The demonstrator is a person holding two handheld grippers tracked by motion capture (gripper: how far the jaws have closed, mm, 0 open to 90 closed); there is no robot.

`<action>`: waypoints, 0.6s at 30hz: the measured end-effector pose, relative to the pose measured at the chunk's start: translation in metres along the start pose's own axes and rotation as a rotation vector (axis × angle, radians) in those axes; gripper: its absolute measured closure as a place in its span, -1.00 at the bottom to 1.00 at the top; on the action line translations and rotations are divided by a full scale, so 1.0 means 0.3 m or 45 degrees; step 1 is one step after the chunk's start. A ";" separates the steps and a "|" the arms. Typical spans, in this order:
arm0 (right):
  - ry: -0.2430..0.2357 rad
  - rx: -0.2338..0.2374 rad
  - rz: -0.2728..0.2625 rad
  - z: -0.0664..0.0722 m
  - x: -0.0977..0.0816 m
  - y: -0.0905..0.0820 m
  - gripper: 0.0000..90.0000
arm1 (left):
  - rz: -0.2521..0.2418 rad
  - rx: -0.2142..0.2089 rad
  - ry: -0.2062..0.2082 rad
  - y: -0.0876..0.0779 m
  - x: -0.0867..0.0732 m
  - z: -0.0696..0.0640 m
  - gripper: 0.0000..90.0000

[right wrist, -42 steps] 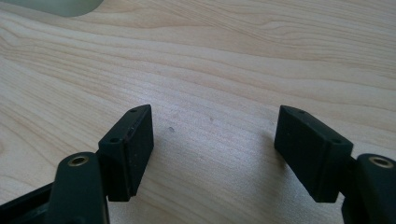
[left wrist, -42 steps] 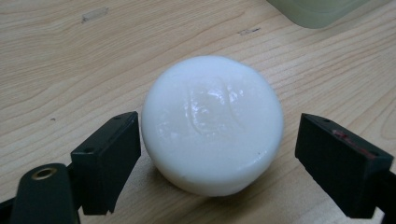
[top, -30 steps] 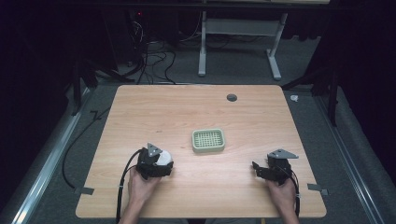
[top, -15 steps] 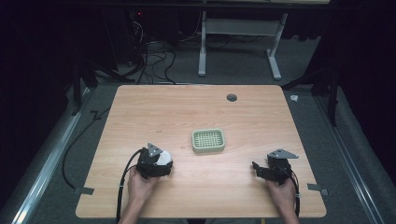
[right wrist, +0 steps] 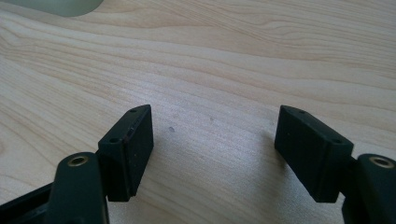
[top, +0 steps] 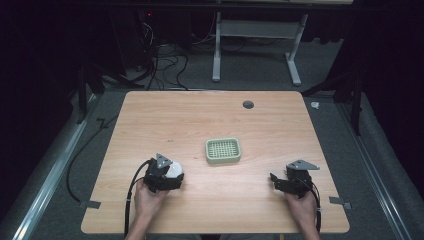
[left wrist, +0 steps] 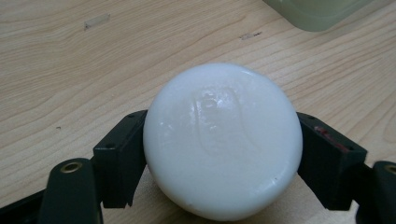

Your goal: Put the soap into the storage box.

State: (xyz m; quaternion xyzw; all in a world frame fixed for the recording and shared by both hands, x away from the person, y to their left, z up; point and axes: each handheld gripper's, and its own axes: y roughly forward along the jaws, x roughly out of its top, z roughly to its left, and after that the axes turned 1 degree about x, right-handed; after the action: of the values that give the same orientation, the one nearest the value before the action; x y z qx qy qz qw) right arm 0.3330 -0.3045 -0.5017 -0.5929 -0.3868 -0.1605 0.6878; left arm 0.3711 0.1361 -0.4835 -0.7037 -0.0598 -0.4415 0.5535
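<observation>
Dark floor, loose cables and a white desk frame lie beyond the pale wooden surface (top: pixel 215 125) on which I work. Near its centre stands a pale green soap dish (top: pixel 223 150) with a slatted grid top, nothing in it. My left gripper (top: pixel 167 176) sits at the near left of the surface, its fingers (left wrist: pixel 119 156) clamped on a round white bar of soap (left wrist: pixel 222 140), one pad on each flank. My right gripper (right wrist: pixel 215 154) rests at the near right, well apart from the dish, its fingers (right wrist: pixel 133 144) spread wide over bare wood and holding nothing.

Progress, as I judge it: the grasp is made, and the soap is low at the surface, well short of the dish; I cannot tell whether it is lifted clear. Carrying it forward and to the right and setting it on the grid is yet to be done.

Appearance of the soap: a smooth, glossy, rounded cake, domed on top, with a faint oval emblem pressed into its face; too shallow to read. It looks slippery, so I would keep the squeeze steady.
</observation>
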 end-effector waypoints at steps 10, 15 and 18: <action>0.001 0.000 0.002 0.000 0.000 0.000 -0.36 | -0.009 -0.052 0.024 -0.040 0.039 -0.015 -0.45; -0.003 0.001 0.001 0.000 0.000 0.000 -0.36 | -0.015 -0.079 0.035 -0.051 0.064 -0.026 -0.45; -0.001 0.001 0.001 0.000 0.000 0.000 -0.36 | -0.019 -0.103 0.050 -0.056 0.082 -0.031 -0.45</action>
State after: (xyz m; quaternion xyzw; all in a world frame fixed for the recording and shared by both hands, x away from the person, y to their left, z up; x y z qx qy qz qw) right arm 0.3329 -0.3045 -0.5017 -0.5929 -0.3868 -0.1597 0.6880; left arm 0.3711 0.1247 -0.4545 -0.7163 -0.0364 -0.4613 0.5223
